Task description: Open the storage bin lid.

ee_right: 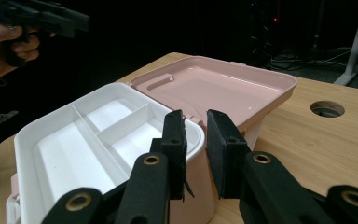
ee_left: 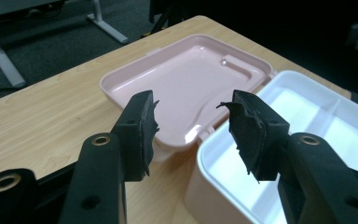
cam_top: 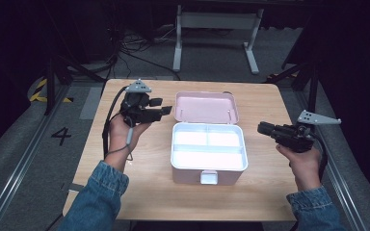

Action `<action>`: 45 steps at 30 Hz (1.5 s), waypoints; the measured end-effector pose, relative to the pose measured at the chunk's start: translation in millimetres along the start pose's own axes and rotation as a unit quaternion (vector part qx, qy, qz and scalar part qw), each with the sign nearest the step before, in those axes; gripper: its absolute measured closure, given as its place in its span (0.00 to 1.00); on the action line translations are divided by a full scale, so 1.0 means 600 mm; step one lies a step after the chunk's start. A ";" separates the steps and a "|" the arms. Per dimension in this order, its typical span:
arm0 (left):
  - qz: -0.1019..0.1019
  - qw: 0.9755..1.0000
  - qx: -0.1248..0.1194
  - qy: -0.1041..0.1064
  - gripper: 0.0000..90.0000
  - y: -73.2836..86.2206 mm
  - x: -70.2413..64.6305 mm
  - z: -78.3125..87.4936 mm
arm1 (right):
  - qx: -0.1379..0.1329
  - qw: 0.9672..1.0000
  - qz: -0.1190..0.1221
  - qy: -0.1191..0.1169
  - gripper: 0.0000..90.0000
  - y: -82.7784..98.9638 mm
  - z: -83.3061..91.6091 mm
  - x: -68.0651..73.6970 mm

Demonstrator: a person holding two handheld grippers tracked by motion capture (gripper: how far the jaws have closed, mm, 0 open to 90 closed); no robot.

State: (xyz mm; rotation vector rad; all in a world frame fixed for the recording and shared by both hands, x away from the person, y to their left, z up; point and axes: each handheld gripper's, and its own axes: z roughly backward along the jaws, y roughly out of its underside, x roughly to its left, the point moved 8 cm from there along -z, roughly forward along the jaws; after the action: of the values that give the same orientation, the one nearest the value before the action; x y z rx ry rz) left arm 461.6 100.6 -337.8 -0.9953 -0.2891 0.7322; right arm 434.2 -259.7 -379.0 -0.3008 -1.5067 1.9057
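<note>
Mid-table sits one pink storage box (cam_top: 209, 166), lid (cam_top: 205, 107) flung flat toward the far edge, white three-compartment tray (cam_top: 209, 146) exposed and empty, long axis running left-right between your hands. Your left gripper (cam_top: 160, 111) hangs just beside the lid's left edge, jaws spread wide, holding nothing. Your right gripper (cam_top: 265, 128) hovers a bit off the tray's right side, jaws parted by a narrow gap, also holding nothing, so left is nearer.

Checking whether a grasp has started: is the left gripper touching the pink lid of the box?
Apart. In the high view the left gripper hangs left of the pink lid, with bare table showing between them; the left gripper view shows its jaws spread wide with nothing between.
</note>
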 end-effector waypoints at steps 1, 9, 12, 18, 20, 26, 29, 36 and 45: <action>-0.004 1.000 0.002 -0.003 0.57 0.005 -0.002 0.008 | 0.000 1.000 0.002 0.002 0.86 -0.001 0.000 -0.003; -0.006 1.000 0.006 0.000 0.56 0.050 -0.020 0.057 | 0.000 1.000 0.008 0.007 0.83 -0.010 0.004 -0.011; -0.003 1.000 0.011 -0.005 0.55 0.063 -0.021 0.065 | 0.006 1.000 0.010 0.014 0.82 -0.009 0.006 -0.016; -0.001 0.999 0.046 -0.022 0.52 0.108 -0.009 0.076 | 0.030 0.999 0.014 0.040 0.75 0.000 0.016 -0.029; 0.004 0.998 0.050 -0.027 0.52 0.122 0.000 0.079 | 0.041 0.998 0.018 0.052 0.74 0.005 0.020 -0.034; 0.018 0.996 0.071 -0.053 0.51 0.154 0.020 0.085 | 0.052 0.996 0.020 0.071 0.70 0.016 0.033 -0.042; 0.013 0.993 0.095 -0.063 0.51 0.177 0.026 0.085 | 0.056 0.995 0.027 0.081 0.69 0.022 0.038 -0.047; 0.025 0.983 0.156 -0.091 0.51 0.226 0.046 0.077 | 0.102 0.987 0.048 0.119 0.65 0.051 0.043 -0.063; 0.047 0.973 0.203 -0.096 0.50 0.277 0.079 0.061 | 0.146 0.979 0.050 0.130 0.60 0.089 0.031 -0.075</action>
State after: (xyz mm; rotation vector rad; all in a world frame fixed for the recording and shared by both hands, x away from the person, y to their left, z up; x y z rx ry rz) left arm 405.8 212.0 -463.2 -0.5524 -0.2471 0.9333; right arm 437.9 -307.6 -432.9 -0.4780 -1.0419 2.0447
